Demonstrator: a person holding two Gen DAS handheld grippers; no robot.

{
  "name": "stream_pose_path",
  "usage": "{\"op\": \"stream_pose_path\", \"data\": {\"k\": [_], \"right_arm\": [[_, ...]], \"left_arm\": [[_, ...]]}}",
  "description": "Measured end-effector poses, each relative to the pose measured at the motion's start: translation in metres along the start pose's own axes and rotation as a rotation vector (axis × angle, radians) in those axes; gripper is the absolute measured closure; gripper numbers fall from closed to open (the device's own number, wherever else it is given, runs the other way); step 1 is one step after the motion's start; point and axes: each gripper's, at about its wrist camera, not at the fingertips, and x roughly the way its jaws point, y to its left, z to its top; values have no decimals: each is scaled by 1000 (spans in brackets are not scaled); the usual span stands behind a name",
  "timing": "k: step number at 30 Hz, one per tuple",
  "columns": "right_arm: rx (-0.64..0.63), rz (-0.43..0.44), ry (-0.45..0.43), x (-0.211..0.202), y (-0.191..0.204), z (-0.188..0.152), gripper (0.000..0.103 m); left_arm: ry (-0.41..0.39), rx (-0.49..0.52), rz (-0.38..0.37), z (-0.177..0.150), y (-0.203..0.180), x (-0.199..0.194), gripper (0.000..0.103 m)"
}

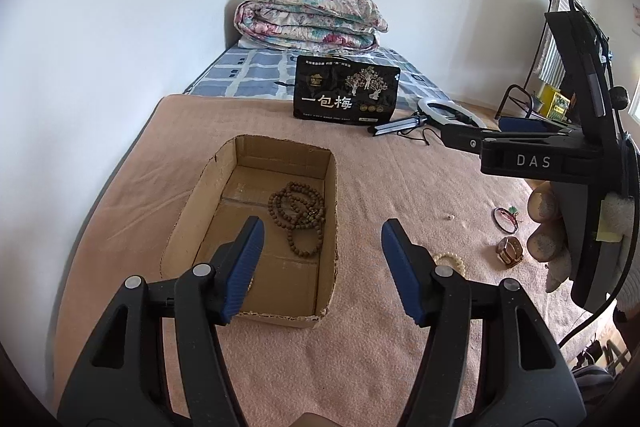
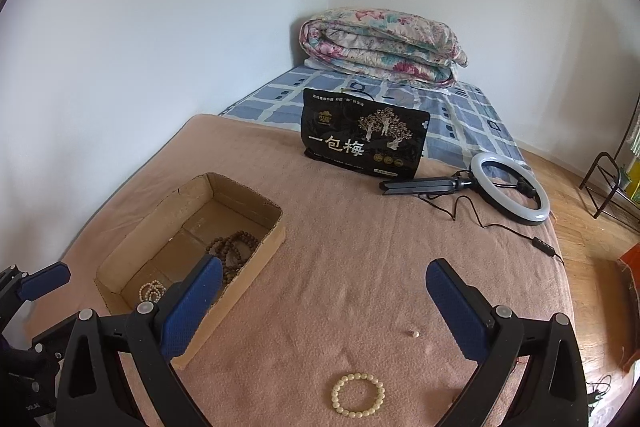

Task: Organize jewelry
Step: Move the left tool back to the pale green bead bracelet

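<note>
An open cardboard box lies on the pink blanket. In it are a brown bead necklace and a small white pearl bracelet. My left gripper hovers open over the box's near right side, with nothing between its pads. My right gripper stands wide open and empty over the blanket to the right of the box. A cream bead bracelet lies below it. A watch, a thin red bangle and a loose bead lie further right.
A black snack bag stands behind the box, with a ring light and its cable to its right. A folded floral quilt sits at the bed's far end. The wall runs along the left. A gloved hand holds the right tool.
</note>
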Motion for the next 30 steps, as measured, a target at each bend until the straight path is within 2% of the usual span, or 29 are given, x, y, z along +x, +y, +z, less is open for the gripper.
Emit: {"op": "stream_pose_path", "data": {"k": [15,23,30], "right_arm": [[27,-103,-73,-54,-67,-33,0],[94,-167,-116,-83,-124,-55,0],[127,-224,-106,-97,-167,-77,0]], "left_arm": [[23,67,-67,-3,-51,8,40],[80,100,-117,-10,-83,34,40],[135,114,-151,-19,-104,60,40]]}}
